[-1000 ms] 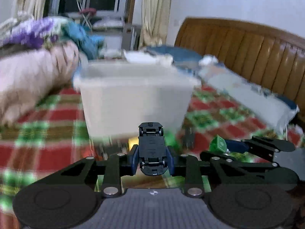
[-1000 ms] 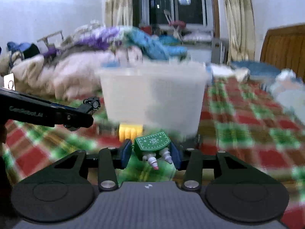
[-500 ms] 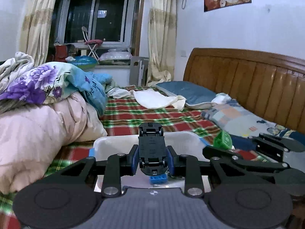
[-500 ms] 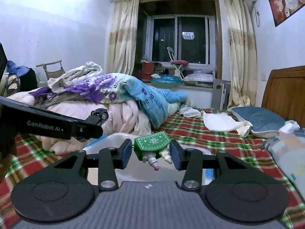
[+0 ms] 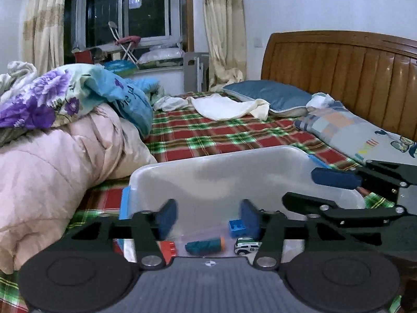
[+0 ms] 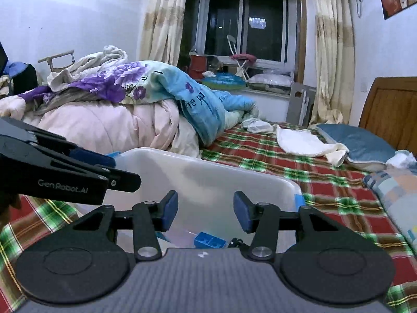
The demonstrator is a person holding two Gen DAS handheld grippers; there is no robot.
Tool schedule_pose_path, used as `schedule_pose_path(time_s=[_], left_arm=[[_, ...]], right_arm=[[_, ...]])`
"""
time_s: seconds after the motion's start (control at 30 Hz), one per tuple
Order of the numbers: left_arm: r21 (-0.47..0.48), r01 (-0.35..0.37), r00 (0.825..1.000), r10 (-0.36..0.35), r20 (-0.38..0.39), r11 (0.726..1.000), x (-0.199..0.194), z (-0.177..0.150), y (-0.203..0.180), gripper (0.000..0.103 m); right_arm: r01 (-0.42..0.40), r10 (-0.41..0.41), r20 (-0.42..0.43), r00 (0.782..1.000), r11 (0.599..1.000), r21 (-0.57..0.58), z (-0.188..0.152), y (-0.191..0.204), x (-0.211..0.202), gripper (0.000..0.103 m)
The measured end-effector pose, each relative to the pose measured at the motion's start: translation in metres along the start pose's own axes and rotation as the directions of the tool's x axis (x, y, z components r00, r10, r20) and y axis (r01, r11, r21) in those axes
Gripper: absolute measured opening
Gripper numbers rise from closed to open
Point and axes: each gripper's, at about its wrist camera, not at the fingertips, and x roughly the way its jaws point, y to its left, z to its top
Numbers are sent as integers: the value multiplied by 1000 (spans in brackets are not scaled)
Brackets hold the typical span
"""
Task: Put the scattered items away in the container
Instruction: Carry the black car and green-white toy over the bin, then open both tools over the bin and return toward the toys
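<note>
Both hand-held grippers hang over a clear plastic bin [image 5: 234, 172] on a bed [image 5: 208, 135] with a red-and-green plaid sheet. The left hand-held gripper [image 5: 207, 219] has just been opening its jaws; they now stand wide apart with nothing between them, where half a second ago they clamped a dark toy car. The right hand-held gripper [image 6: 206, 211] has likewise just been opening and is empty, the green toy it carried gone from its pads. Inside the bin lie a blue block [image 5: 235, 228], a teal tube with an orange end [image 5: 204, 245], a red block [image 5: 169, 249] and a white-and-green toy car [image 5: 246, 245]; the two released toys cannot be clearly picked out. A second ago the bin stood ahead of both tools, blurred; now they look down into it. A pink quilt [image 5: 52, 169] is heaped just beside the bin.
</note>
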Motion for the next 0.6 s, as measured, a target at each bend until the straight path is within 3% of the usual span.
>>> schedule_pose_path(time_s=[0.17, 0.33, 0.6], left_arm=[[-44, 38, 999, -36, 35, 998, -34, -8, 1, 70], [-51, 91, 995, -88, 57, 995, -75, -41, -4, 76], [-65, 114, 986, -121, -112, 991, -80, -126, -14, 76]], right_arm=[[-11, 11, 77, 997, 1000, -5, -1, 8, -37, 70], [-20, 21, 77, 997, 1000, -6, -22, 22, -72, 78], [-65, 70, -110, 991, 997, 45, -92, 49, -84, 78]])
